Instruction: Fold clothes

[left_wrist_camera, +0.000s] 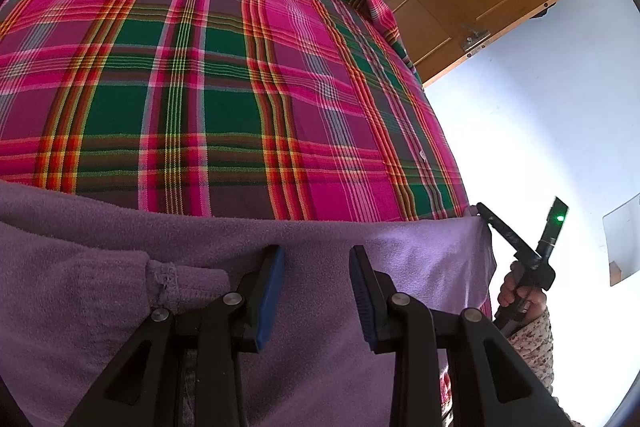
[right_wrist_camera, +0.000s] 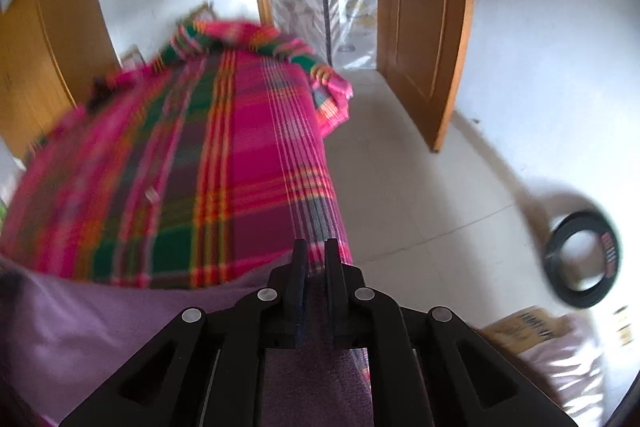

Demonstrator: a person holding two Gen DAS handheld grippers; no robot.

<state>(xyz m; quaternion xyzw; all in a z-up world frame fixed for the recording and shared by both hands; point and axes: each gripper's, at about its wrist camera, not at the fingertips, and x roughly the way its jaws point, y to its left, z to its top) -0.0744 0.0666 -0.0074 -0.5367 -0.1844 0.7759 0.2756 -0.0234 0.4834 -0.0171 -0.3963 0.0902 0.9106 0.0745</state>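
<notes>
left gripper [left_wrist_camera: 317, 291] jaws apart over purple fleece [left_wrist_camera: 100, 267]; right gripper [right_wrist_camera: 316, 291] clamps its corner.

Bed top: the plaid cover [left_wrist_camera: 224, 87] lies flat and bare ahead of the left gripper [left_wrist_camera: 316, 291]; free room across it up to the far end.
Near edge: the purple garment [left_wrist_camera: 312, 239] covers the near part of the bed, under the parted left fingers.
Right corner: the right gripper [right_wrist_camera: 316, 291] is closed on the garment's corner, and the hand [left_wrist_camera: 516, 291] behind it fills that side.
Floor on the right: pale tiles [right_wrist_camera: 420, 187] are free beside the bed.
Obstacles there: the open wooden door [right_wrist_camera: 424, 27], a black ring [right_wrist_camera: 580, 263], a cardboard box [right_wrist_camera: 524, 327].
</notes>
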